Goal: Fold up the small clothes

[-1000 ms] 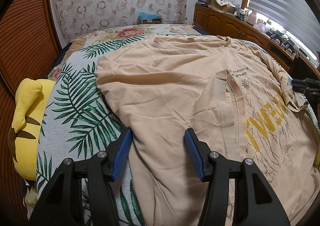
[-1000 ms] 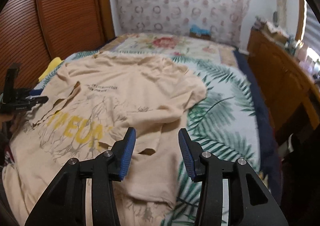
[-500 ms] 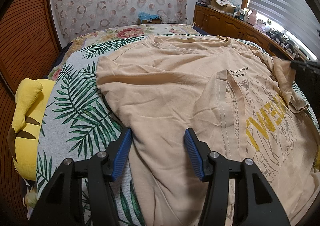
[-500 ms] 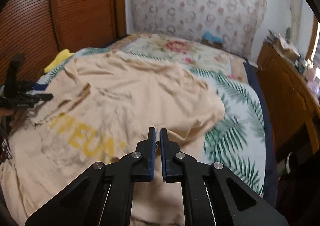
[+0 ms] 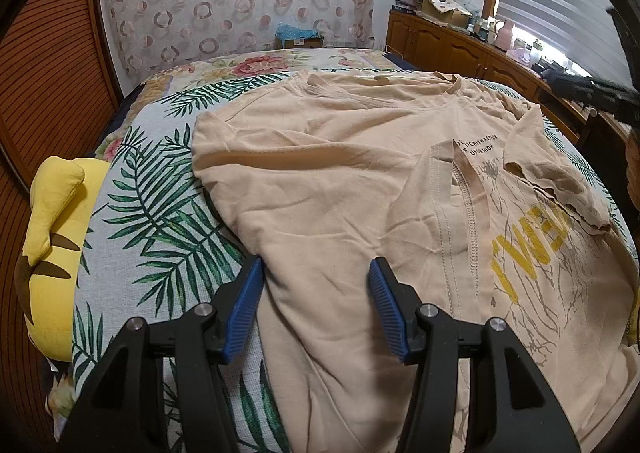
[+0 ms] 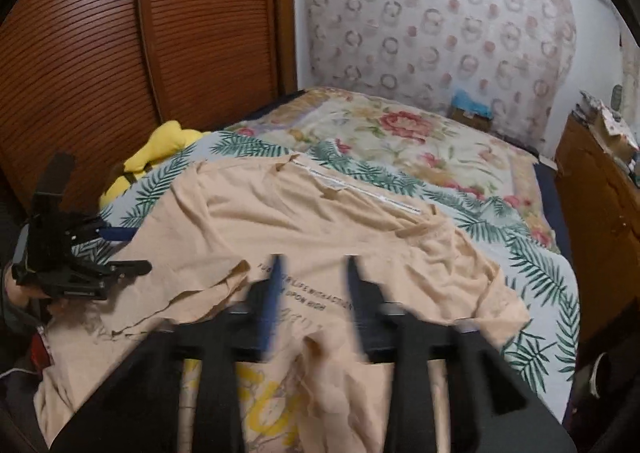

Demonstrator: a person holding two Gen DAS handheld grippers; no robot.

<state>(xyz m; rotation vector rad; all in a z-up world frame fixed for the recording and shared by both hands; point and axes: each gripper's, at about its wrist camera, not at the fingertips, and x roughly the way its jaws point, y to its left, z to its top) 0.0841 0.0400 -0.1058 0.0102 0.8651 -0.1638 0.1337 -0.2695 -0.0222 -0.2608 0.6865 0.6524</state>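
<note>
Beige t-shirt (image 5: 340, 181) lies spread on bed (image 5: 160, 189) over palm-leaf sheet, 1 sleeve folded inward over yellow print. Left gripper (image 5: 316, 305) open, blue pads straddling shirt's side edge, nothing held. Right gripper (image 6: 312, 293) motion-blurred, jaws apart, empty, above shirt's printed chest. Yellow plush (image 5: 48, 229) at bed's edge, beside sheet, apart from shirt.
</note>
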